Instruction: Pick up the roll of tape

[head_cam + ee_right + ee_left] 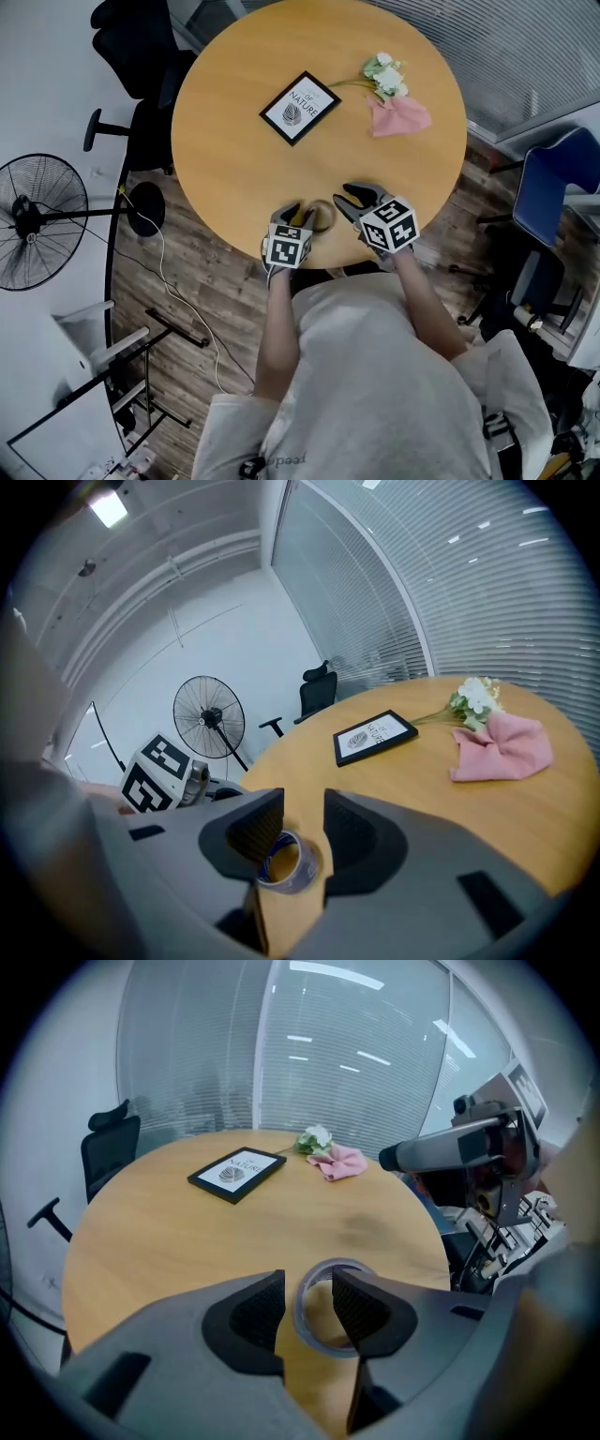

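A round wooden surface (225, 141) carries a framed picture (300, 107), a sprig of flowers (384, 75) and a pink cloth (398, 116), all well apart from the roll of tape (301, 1305) at the near edge. Nothing lies between them. The tape lies flat, its hole facing up and its axis upright. The left gripper (307, 1288) has its fingers released, straddling the ring's wall – one inside the hole, one outside. The right gripper (303, 822) stands just beside the tape, its fingers parted and empty.
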Tool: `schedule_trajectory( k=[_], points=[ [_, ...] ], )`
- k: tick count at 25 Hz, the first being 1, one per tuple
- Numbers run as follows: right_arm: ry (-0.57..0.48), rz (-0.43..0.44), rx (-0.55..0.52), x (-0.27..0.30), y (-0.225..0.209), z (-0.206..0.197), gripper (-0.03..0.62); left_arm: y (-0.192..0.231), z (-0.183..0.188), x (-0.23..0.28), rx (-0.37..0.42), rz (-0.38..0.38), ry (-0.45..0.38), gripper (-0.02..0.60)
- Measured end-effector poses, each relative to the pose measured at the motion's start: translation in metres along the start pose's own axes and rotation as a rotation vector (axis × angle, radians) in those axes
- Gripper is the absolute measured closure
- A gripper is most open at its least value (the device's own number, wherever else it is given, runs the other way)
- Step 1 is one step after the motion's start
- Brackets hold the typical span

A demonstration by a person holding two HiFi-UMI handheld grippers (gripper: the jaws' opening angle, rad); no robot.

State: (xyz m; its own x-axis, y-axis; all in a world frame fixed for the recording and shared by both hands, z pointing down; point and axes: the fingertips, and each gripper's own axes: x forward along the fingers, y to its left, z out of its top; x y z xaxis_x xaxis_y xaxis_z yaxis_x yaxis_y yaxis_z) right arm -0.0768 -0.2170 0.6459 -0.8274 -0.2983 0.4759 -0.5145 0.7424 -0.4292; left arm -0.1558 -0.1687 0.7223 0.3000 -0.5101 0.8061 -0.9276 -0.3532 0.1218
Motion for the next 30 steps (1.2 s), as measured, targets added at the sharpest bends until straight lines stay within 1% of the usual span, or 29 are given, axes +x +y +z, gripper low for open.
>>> schedule_trajectory(
  k=[5, 11, 14, 18, 27, 30],
  points=[
    [-0.018, -0.037, 0.02, -0.005, -0.013, 0.003, 0.465, -0.004, -0.01, 0.014, 0.027, -0.033, 0.059, 0.434],
    [-0.034, -0.057, 0.02, -0.008, -0.017, 0.012, 0.465, -0.007, -0.018, 0.024, 0.067, -0.057, 0.121, 0.435],
    [-0.041, -0.066, 0.023, -0.01, -0.02, 0.015, 0.465, -0.006, -0.021, 0.03, 0.089, -0.062, 0.131, 0.434],
    [-0.043, -0.074, 0.026, -0.012, -0.024, 0.016, 0.465, -0.01, -0.026, 0.032, 0.137, -0.058, 0.17, 0.435],
    [-0.033, -0.073, 0.017, -0.013, -0.024, 0.015, 0.465, -0.009, -0.027, 0.034, 0.156, -0.049, 0.19, 0.436],
    [-0.033, -0.076, 0.02, -0.014, -0.026, 0.015, 0.465, -0.008, -0.027, 0.035, 0.173, -0.041, 0.198, 0.439]
  ],
)
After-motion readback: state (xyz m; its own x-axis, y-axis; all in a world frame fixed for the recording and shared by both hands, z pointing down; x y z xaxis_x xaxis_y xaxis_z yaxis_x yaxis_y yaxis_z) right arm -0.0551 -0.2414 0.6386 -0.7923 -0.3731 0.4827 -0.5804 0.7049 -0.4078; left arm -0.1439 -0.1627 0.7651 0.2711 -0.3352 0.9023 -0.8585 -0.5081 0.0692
